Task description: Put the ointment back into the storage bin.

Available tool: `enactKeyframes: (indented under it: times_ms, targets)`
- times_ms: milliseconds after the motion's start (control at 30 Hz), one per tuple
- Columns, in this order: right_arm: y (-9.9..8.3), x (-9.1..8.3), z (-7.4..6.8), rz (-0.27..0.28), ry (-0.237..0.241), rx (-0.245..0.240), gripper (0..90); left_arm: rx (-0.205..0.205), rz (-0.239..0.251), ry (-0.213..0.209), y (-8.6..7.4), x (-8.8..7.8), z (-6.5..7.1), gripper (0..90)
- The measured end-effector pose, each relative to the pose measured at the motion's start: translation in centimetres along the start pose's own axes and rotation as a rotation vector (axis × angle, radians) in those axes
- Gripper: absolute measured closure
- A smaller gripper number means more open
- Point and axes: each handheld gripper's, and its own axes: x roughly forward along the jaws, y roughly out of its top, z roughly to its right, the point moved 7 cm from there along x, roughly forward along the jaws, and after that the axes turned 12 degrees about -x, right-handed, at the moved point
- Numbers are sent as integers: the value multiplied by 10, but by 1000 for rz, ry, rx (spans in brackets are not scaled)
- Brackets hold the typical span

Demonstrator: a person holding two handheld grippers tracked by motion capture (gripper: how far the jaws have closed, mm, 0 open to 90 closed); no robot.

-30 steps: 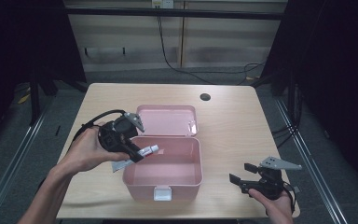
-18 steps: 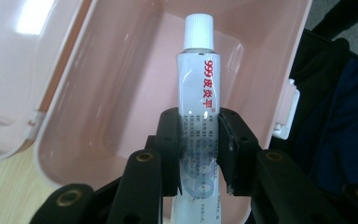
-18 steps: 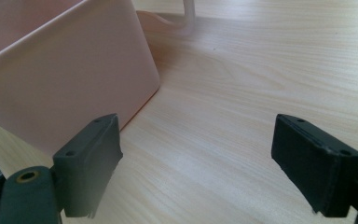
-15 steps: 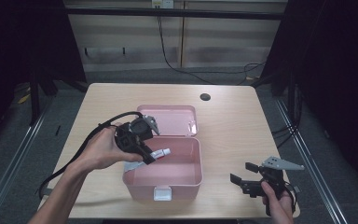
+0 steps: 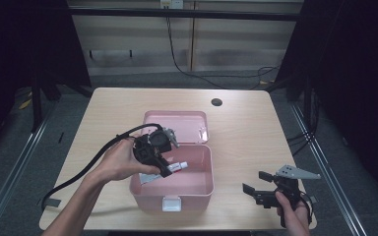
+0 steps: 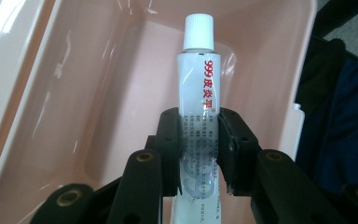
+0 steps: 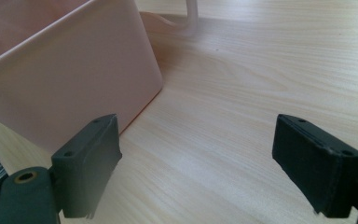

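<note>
Legible marking found on one item — the white tube [image 6: 198, 93]: red print "999" followed by three red Chinese characters, running lengthwise. Smaller grey print lower down the tube — too blurred to read.

tube [image 6: 199, 88] lower end: runs behind the jaws and off the bottom edge in left gripper view
tube small print: blurred, unreadable
pink box [image 7: 70, 79]: cut by top and left edges in right gripper view
box floor [image 5: 187, 182]: partly hidden by left gripper [image 5: 163, 169] in high view
right hand [image 5: 291, 216]: cut at bottom edge
dark disc on table [image 5: 216, 102]: too small to tell
</note>
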Motion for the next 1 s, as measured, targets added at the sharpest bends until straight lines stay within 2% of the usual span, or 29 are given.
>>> enactKeyframes:
  times_ms: [100, 300, 333, 500, 833, 933, 1000]
  targets:
    - [0, 0, 0, -3, -1, -4, 144, -10, -22, -17, 2, 10, 2, 713]
    - [-1, 0, 0, -3, 2, -5, 144, 5, -37, -36, 4, 25, 1, 713]
    - [-1, 0, 0, -6, 1, -5, 143, 7, -51, -47, 3, 31, 4, 713]
    - [-1, 0, -1, -6, 5, -7, 143, 3, -62, -73, 5, 41, 5, 713]
    - [-1, 1, -1, -12, 5, -11, 144, 14, -94, -94, 4, 59, 9, 712]
    - [-1, 1, -1, -13, 6, -13, 144, 15, -97, -107, 4, 63, 10, 712]
    - [-1, 1, -2, -14, 12, -12, 144, 7, -72, -104, 6, 66, 10, 712]
